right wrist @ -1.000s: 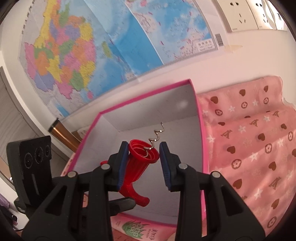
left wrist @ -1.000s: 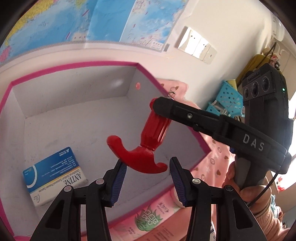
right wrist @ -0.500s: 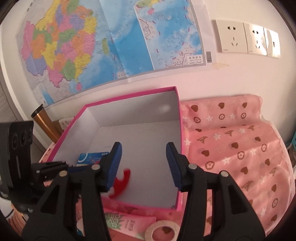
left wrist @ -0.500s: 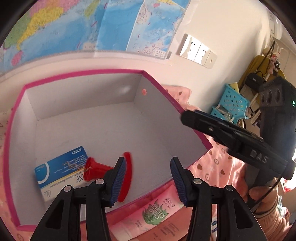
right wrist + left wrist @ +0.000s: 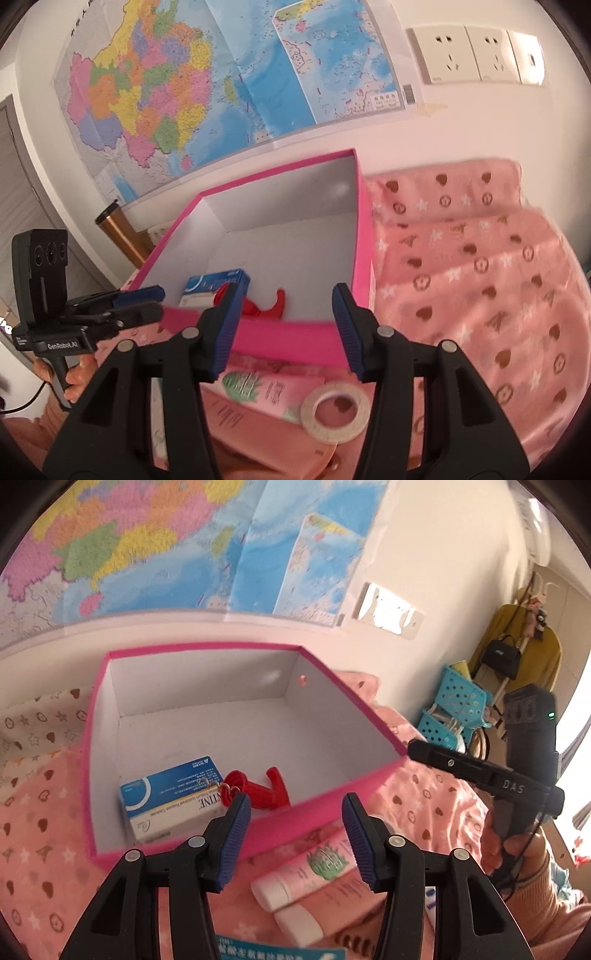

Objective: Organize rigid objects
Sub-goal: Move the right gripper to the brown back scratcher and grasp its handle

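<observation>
Red corkscrew (image 5: 264, 788) is lying inside the pink box (image 5: 325, 801), touching the blue carton (image 5: 173, 797), beyond both grippers. Left gripper (image 5: 295, 834) is hanging spread w/ nothing between its jaws, which have just been opening. Right gripper (image 5: 284, 328) is likewise spread and empty, near the box's front wall.

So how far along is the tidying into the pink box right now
Done: the red corkscrew and the blue and white carton lie inside the pink box. In hand: nothing; the left claw and right claw are both open and empty. Left: two pink tubes and the tape roll on the blanket in front of the box.
</observation>
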`<state>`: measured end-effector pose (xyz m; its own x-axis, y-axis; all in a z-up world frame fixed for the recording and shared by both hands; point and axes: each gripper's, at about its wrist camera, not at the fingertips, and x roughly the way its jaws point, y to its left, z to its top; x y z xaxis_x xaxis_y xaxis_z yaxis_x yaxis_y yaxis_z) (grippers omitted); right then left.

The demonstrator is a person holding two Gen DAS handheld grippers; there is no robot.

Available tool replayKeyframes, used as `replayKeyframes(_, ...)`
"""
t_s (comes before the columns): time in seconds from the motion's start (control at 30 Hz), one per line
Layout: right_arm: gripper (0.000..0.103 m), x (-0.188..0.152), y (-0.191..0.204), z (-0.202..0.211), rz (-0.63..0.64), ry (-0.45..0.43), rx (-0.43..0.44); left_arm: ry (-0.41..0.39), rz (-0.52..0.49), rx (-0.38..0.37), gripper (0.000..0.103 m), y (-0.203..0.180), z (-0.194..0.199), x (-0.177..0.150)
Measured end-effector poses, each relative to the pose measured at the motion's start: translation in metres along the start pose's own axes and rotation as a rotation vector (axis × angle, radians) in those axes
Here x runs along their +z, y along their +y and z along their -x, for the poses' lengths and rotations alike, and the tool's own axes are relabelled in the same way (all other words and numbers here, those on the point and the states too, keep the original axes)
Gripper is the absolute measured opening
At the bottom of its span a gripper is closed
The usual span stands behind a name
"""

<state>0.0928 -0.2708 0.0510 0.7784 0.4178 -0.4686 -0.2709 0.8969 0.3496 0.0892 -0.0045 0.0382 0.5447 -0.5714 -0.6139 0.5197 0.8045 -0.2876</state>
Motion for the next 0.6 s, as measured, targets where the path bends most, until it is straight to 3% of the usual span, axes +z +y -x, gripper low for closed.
replayKeyframes(0.27,0.052,-0.055,-0.004,0.026,-0.038,0.097,0.101,0.048,-0.072,-0.098,0.053,-0.034,0.009,-0.041)
replayKeyframes(0.6,0.052,-0.12,-0.032,0.023,-0.161,0.228,0.075,0.207,-0.143,-0.167,0.053,-0.067,-0.016,-0.093)
